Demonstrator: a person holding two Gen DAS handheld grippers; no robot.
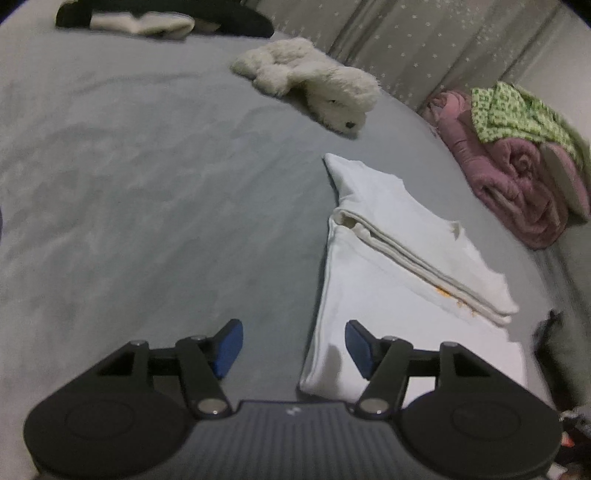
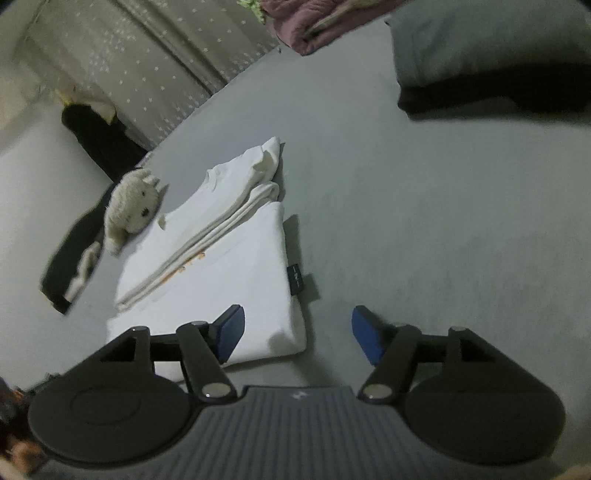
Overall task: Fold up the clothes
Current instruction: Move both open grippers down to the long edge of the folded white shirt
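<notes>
A white garment (image 1: 399, 273) lies folded into a flat rectangle on the grey bed sheet (image 1: 147, 192), with a sleeve folded across its top. My left gripper (image 1: 293, 349) hovers open over the garment's near left corner, and its blue pads hold nothing. In the right wrist view the same white garment (image 2: 229, 266) shows a small black label on its right edge. My right gripper (image 2: 297, 334) is open above the garment's near right corner, with nothing pressed between its pads.
A cream plush toy (image 1: 317, 85) lies beyond the garment. A pink blanket with green patterned cloth (image 1: 517, 155) is piled at the bed's right edge. Dark and white clothing (image 1: 155, 18) lies at the far end. A grey pillow (image 2: 491, 55) sits far right.
</notes>
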